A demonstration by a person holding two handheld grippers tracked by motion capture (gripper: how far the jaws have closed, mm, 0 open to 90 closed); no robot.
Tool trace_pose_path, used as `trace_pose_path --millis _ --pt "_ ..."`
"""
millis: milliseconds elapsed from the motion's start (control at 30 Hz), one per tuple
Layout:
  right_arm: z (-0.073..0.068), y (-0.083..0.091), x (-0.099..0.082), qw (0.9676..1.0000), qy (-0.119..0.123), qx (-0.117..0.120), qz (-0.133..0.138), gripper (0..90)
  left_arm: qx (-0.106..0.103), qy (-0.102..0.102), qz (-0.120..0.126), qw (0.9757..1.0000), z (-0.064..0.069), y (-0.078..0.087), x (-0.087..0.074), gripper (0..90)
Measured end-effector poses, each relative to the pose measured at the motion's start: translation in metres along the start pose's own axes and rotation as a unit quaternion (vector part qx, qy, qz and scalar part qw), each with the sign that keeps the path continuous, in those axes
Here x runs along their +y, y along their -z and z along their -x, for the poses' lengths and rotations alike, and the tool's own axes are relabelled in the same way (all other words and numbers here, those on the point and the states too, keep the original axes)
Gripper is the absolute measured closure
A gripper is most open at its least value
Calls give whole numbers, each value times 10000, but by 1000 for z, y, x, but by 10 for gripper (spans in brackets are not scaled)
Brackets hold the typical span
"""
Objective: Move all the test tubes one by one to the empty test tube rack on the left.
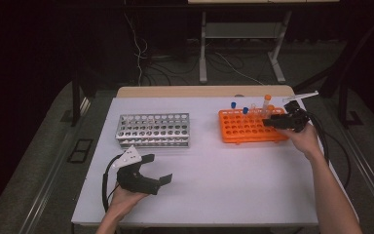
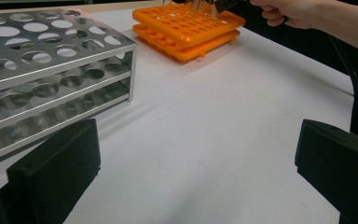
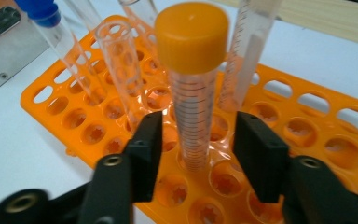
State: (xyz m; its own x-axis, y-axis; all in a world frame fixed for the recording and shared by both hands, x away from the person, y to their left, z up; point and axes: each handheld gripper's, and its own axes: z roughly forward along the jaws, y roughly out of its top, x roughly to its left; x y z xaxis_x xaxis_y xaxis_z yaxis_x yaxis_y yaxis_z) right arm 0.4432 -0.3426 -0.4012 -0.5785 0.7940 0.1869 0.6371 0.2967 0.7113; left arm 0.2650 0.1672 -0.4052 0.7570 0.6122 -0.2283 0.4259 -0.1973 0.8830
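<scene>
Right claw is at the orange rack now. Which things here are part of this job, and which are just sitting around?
In the job:
right claw, jaws either side of the tube, not pressing
orange-capped tube
orange rack

Sitting around:
metal rack
blue-capped tube
left claw, open over bare table

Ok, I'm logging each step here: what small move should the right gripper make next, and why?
Probably close the right gripper the rest of the way on the orange-capped tube: the tube stands in the orange rack between both pads, with gaps either side.
</scene>
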Motion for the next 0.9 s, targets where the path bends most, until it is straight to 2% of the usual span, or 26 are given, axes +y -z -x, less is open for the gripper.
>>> trace_pose_path --millis 167,233,367,567,900 --pt "-3 -4 0 9998 139 -85 -70 709 -2 1 -3 10000 0 0 0 0" --pt "-4 -4 0 9997 205 -125 -50 731 -3 2 -4 10000 0 0 0 0" --pt "-7 -4 1 9992 333 -218 -49 736 -11 21 -7 10000 0 0 1 0" --pt "-12 7 8 9983 481 -316 40 738 -39 33 -57 10000 0 -1 2 0" --pt "-26 29 20 9976 618 -289 105 739 -138 116 -132 9997 -3 -1 8 0"
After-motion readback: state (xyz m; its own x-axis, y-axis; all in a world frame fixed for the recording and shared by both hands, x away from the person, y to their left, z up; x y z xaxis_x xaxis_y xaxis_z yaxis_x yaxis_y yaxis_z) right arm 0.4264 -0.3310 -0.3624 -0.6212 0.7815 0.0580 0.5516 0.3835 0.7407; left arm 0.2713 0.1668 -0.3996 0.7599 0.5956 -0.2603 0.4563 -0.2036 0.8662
